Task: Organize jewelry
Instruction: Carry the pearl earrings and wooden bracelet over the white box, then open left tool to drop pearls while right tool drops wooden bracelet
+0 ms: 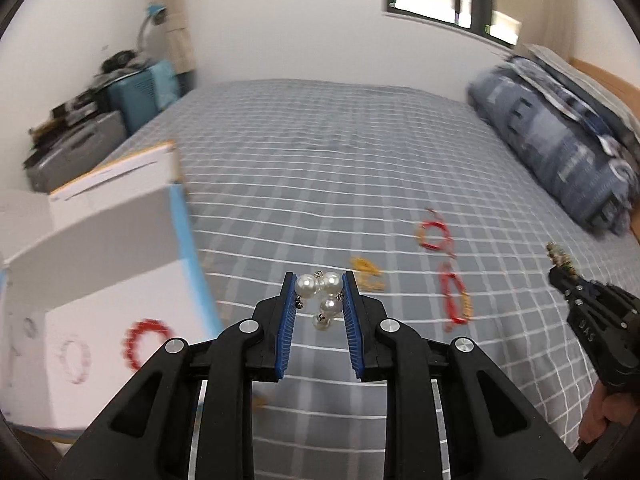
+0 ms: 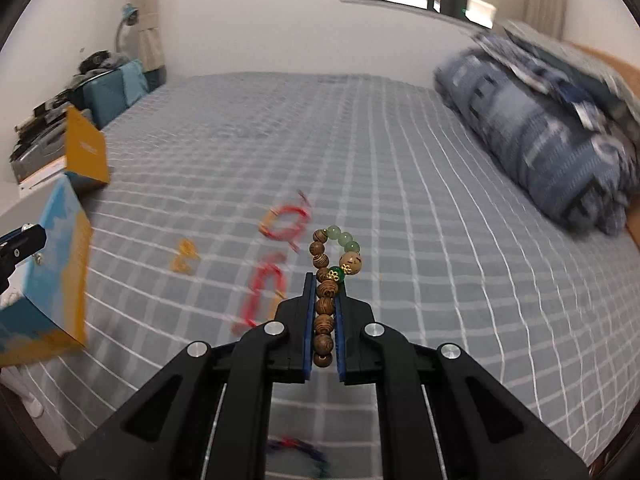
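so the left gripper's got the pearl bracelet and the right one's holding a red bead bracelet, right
Not quite. The left gripper does hold the pearl bracelet, but the right gripper is shut on a brown wooden bead bracelet with green beads, not a red one. The right wrist view shows it; the red bracelets lie on the bed.

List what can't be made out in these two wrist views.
- Box contents, left wrist view: motion blur; two ring shapes, type unreadable.
- Loose red and yellow pieces on the bed: smeared in both views, count unclear.
- Dark item, right wrist view: blurred, behind the right tool.
- Pearl piece in left tool: full shape unclear.
- Person's hand: cut by the edge.
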{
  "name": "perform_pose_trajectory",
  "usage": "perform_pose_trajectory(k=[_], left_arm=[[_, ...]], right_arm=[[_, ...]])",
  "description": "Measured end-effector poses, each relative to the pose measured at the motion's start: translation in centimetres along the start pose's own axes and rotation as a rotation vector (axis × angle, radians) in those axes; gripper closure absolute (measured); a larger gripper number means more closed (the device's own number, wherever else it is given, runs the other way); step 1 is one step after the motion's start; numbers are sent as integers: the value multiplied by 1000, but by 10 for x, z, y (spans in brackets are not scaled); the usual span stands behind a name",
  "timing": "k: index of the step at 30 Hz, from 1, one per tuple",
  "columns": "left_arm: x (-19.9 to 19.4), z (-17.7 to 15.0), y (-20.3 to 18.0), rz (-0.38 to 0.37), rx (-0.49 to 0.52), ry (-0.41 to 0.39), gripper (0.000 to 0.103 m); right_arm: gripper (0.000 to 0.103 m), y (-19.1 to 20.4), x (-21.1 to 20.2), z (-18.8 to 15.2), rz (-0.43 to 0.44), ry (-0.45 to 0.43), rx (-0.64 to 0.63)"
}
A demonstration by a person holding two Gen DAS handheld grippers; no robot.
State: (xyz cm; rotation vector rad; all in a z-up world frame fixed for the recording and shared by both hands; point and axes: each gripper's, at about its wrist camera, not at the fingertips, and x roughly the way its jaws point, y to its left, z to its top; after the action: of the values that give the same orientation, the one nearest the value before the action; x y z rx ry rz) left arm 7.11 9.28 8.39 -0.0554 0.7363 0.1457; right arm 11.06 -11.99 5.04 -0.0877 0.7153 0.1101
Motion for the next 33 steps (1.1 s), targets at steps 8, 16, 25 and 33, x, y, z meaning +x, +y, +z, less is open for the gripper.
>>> perform_pose_trajectory(k=[8,16,25,33], left_arm=[[-33,14,103,155,-94,6,81],[-48,-9,202,293,-204,75,81],[-40,-40,268,314,-296,200,81],[-14,-56,283,278,-339,327,81]], right_arm=[[96,118,-26,52,118,-58,-146],[96,242,-29,58,239,-41,-284],[96,328,-20,36,377,76,-352],[96,361,5,18,371,226,-418]])
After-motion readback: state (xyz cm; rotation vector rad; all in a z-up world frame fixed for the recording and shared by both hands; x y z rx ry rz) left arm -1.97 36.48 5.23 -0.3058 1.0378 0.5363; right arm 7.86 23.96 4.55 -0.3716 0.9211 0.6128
